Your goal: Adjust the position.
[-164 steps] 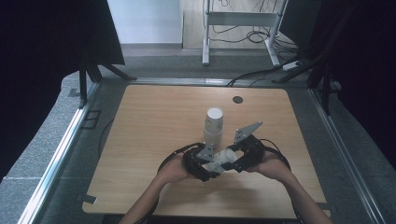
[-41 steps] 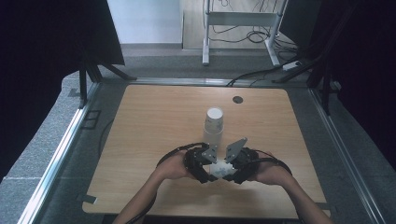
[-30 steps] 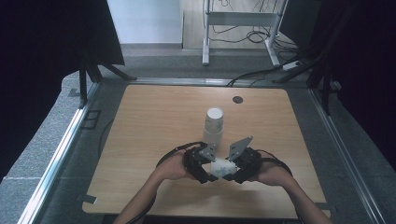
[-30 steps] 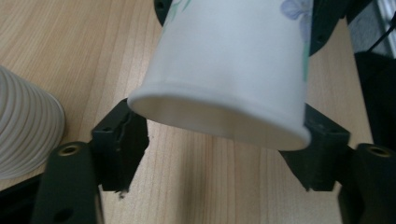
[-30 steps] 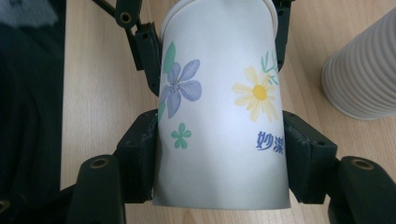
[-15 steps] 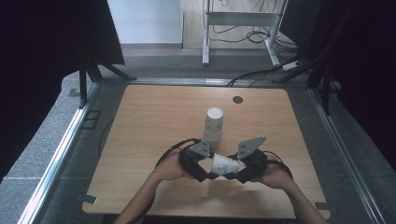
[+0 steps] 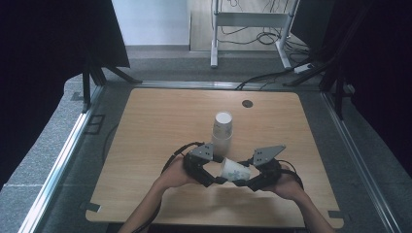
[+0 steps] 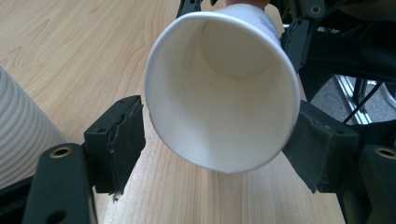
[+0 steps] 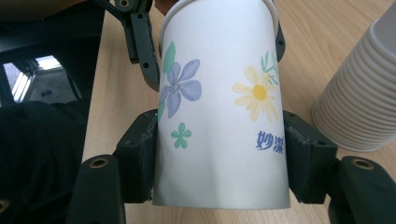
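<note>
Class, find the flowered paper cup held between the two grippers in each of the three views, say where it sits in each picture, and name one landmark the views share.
High view: the flowered paper cup lies on its side at lower centre, between the two hands.
Left gripper view: its open mouth faces the camera, upper centre.
Right gripper view: its flowered side stands at centre, clamped by the right gripper.
Shared landmark: the stack of cups.

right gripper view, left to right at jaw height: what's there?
Left jaw pad → flowered paper cup clamped between the jaws → right jaw pad → stack of ribbed white cups standing on the wooden table.
</note>
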Tool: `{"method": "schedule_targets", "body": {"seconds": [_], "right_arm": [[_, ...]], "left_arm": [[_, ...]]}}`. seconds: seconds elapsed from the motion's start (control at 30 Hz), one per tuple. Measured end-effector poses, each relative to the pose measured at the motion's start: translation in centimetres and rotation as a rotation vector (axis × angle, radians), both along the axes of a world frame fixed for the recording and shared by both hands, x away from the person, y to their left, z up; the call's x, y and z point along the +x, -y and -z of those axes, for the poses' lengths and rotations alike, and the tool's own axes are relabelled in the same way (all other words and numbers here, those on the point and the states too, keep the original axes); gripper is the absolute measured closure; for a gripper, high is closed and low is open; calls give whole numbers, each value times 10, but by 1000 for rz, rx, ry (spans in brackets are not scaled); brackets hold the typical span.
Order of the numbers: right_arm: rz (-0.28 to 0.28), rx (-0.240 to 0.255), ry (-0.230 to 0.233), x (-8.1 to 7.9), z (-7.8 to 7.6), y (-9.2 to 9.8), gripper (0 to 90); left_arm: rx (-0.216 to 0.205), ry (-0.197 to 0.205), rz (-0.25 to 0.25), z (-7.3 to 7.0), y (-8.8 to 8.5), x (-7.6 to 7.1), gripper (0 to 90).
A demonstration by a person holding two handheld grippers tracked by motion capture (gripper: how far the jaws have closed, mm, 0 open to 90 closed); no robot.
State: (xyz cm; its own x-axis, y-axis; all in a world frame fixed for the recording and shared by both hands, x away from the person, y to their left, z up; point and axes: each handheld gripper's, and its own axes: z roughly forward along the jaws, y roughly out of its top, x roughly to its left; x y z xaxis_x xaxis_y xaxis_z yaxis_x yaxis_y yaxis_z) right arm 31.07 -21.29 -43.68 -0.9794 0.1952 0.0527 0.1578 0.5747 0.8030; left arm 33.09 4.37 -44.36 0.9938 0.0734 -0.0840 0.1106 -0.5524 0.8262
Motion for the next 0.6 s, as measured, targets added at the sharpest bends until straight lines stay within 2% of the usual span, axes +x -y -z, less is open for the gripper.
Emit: {"method": "schedule_targets", "body": {"seconds": [0.3,0.6], "right_arm": [[-8,20,3,-1,4,-1,363],[-12,12,4,-1,5,-2,365]], "left_arm": [[-33,-8,18,-1,1,0,270],[-23,7,23,-1,0,-1,302]]}}
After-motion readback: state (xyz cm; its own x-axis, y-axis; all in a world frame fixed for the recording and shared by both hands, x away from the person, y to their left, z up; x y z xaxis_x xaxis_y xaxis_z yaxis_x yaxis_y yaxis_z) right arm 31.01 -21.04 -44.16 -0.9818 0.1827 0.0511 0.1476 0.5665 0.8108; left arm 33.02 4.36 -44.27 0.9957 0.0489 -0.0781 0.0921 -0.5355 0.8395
